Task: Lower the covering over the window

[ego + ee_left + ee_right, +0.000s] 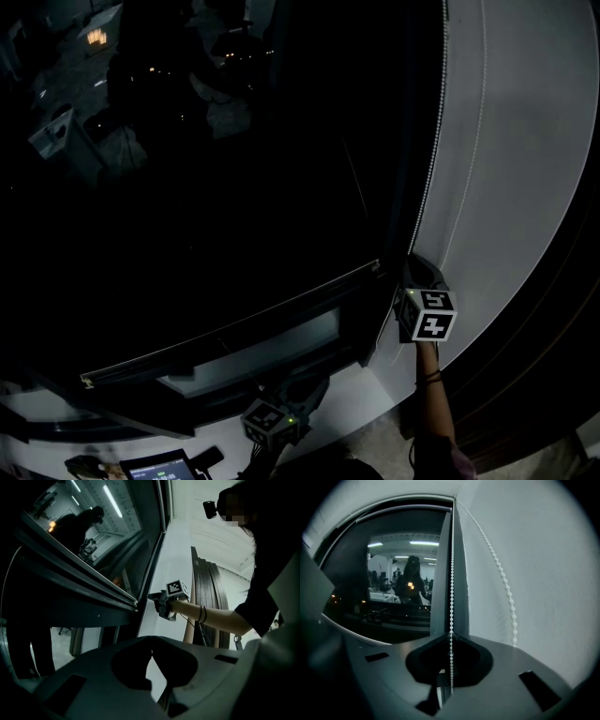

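Observation:
The window (187,187) is dark glass that mirrors the lit room. A white bead chain (429,169) hangs down its right side against the white wall. My right gripper (413,270) is shut on one strand of that chain (452,573), which runs straight down between its closed jaws (451,637). The other strand (501,578) hangs loose just to the right. In the left gripper view the right gripper (152,596) points at the window frame's edge. My left gripper (314,389) is low near the sill, shut (152,651) with nothing in it.
A dark horizontal bar (234,328) crosses the lower part of the window, with a paler panel (253,352) beneath it. The white wall (525,141) curves off to the right, with dark slats (553,356) beyond it. A lit screen (159,467) sits at the bottom left.

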`<state>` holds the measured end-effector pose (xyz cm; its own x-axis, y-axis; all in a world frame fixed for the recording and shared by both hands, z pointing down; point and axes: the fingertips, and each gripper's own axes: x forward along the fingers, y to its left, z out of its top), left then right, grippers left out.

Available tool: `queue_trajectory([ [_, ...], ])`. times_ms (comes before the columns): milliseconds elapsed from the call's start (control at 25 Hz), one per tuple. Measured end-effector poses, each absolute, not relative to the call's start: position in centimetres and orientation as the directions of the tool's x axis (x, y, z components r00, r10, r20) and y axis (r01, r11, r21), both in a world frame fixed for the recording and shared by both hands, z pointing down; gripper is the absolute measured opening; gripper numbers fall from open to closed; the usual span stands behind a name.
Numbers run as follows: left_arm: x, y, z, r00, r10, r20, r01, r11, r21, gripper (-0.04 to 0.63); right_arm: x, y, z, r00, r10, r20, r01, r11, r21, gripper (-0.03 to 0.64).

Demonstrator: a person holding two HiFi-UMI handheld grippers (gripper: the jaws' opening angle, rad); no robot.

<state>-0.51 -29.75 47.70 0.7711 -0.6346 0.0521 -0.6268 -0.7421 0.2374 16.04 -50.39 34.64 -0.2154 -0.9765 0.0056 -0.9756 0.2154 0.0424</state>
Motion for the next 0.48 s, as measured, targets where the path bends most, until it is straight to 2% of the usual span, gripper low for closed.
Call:
queue_trajectory([
  [480, 1.1, -30.7, 45.6, 0.806, -0.592, -0.027, -0.578, -0.795, 0.185, 0.003, 13.9, -42.3, 37.2, -0.282, -0.959, -0.015, -0.959, 0.282, 0.008, 0.015],
])
